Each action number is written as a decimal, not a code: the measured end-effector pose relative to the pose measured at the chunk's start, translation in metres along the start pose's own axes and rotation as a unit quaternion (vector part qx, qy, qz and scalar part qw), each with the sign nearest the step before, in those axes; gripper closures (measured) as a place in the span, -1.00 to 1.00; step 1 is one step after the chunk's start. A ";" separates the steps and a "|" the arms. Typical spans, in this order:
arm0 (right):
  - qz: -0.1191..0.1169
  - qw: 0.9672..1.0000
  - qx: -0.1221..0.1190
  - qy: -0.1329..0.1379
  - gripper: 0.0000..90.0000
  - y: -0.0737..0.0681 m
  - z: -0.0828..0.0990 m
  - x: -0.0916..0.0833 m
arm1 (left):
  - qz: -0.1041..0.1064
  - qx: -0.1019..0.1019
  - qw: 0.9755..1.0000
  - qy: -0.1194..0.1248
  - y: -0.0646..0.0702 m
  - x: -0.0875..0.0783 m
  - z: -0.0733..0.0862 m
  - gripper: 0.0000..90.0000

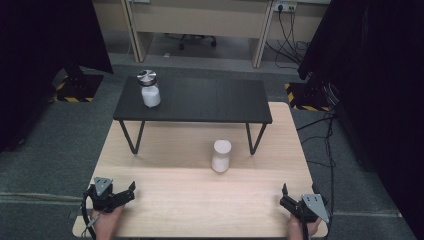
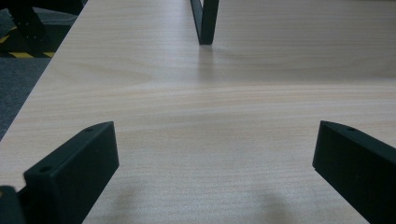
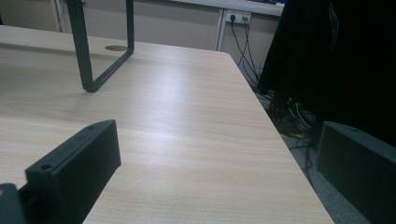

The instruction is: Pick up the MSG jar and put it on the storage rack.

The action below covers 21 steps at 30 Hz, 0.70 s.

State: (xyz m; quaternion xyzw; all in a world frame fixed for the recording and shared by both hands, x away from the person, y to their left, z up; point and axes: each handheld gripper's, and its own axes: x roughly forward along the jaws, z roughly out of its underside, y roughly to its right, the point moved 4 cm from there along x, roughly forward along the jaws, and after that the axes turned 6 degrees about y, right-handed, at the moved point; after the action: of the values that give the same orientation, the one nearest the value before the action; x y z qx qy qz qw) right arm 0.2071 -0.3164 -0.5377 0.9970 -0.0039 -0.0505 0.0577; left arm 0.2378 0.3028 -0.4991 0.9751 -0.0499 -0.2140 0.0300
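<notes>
At the near left corner of the table (image 1: 165,200) we hold the left gripper (image 1: 131,191) released, its jaws wide apart over bare wood. Far ahead of it, up on the black shelf (image 1: 210,102), stands the jar (image 1: 149,89) with a metal lid; we judge a hasty reach could knock it over, because it is tall and sits near the shelf edge. Ahead and between both grippers stands the white cylinder (image 1: 221,155), well apart from each, just before the shelf leg (image 3: 98,51), which could catch a jaw. Our right gripper (image 1: 285,196) is released too, close to the table's right edge.
</notes>
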 end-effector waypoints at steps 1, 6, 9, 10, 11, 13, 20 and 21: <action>-0.002 1.000 0.004 -0.001 -1.00 0.001 0.000 0.000 | 0.000 0.000 1.000 0.000 0.000 0.000 0.000 -1.00; -0.017 1.000 0.019 -0.004 -1.00 0.006 -0.002 0.001 | 0.002 -0.004 1.000 0.004 -0.001 -0.001 0.001 -1.00; -0.023 1.000 0.017 -0.007 -1.00 0.007 -0.003 0.002 | 0.004 -0.006 1.000 0.003 -0.002 0.000 0.001 -1.00; -0.026 0.999 0.016 -0.008 -0.99 0.007 -0.003 0.003 | 0.004 -0.005 1.000 0.003 -0.002 0.000 0.001 -1.00; -0.028 0.999 0.016 -0.008 -1.00 0.007 -0.004 0.003 | 0.004 -0.005 1.000 0.003 -0.002 0.000 0.001 -1.00; -0.031 0.999 0.024 -0.008 -1.00 0.007 -0.004 0.003 | 0.005 -0.004 1.000 0.003 -0.002 0.000 0.001 -1.00; -0.046 0.999 0.014 -0.007 -1.00 0.003 -0.006 0.001 | 0.006 -0.004 1.000 0.003 -0.002 0.000 0.001 -1.00; -0.049 0.999 0.015 -0.007 -1.00 0.002 -0.006 0.001 | 0.006 -0.004 1.000 0.003 -0.002 0.000 0.001 -1.00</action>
State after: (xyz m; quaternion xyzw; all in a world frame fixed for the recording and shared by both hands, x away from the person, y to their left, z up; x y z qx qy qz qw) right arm 0.2090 -0.3180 -0.5315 0.9964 0.0437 -0.0602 0.0403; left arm 0.2372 0.3044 -0.5003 0.9753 -0.0552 -0.2110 0.0354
